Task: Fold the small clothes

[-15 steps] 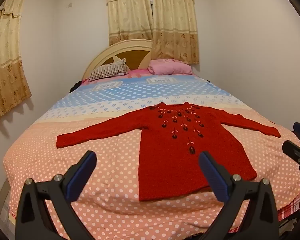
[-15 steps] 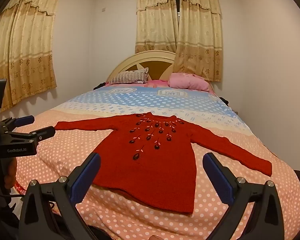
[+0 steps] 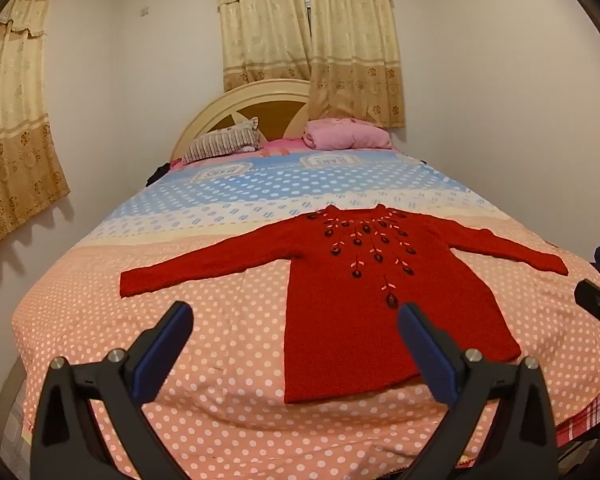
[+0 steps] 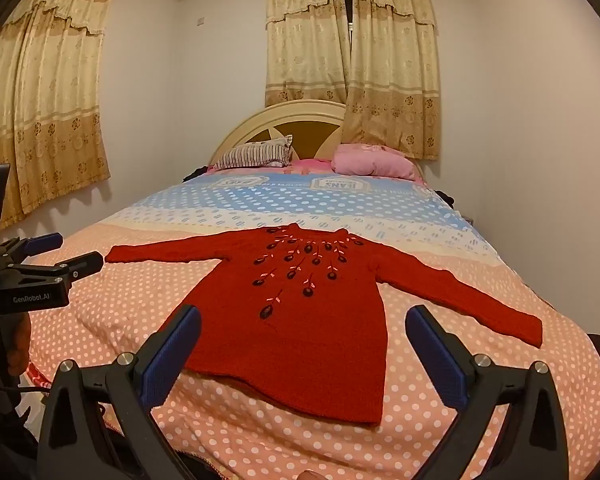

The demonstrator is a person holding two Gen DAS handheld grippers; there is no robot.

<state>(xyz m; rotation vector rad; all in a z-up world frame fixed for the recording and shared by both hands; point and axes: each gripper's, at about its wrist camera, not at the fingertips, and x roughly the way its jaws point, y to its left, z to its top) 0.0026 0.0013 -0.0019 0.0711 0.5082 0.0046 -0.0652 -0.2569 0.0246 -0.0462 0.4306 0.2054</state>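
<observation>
While both grippers hover with fingers spread wide and empty, the red sweater (image 3: 380,300) lies flat, sleeves outstretched, on the polka-dot bed (image 3: 220,360). Only the right wrist view shows the left gripper (image 4: 68,252) from the side.

1. A small red knitted sweater (image 3: 380,312) is laid flat, front up and unfolded, on the polka-dot bedspread (image 3: 220,340).
2. Both long sleeves are spread outward to either side, angled slightly toward the near end of the bed.
3. The neckline is turned toward the headboard end, and the hem lies close to the near edge.
4. Dark flower motifs with pink stems are embroidered below the neckline, fanning down the chest.
5. The same sweater (image 4: 300,320) is seen free of any grip.
</observation>
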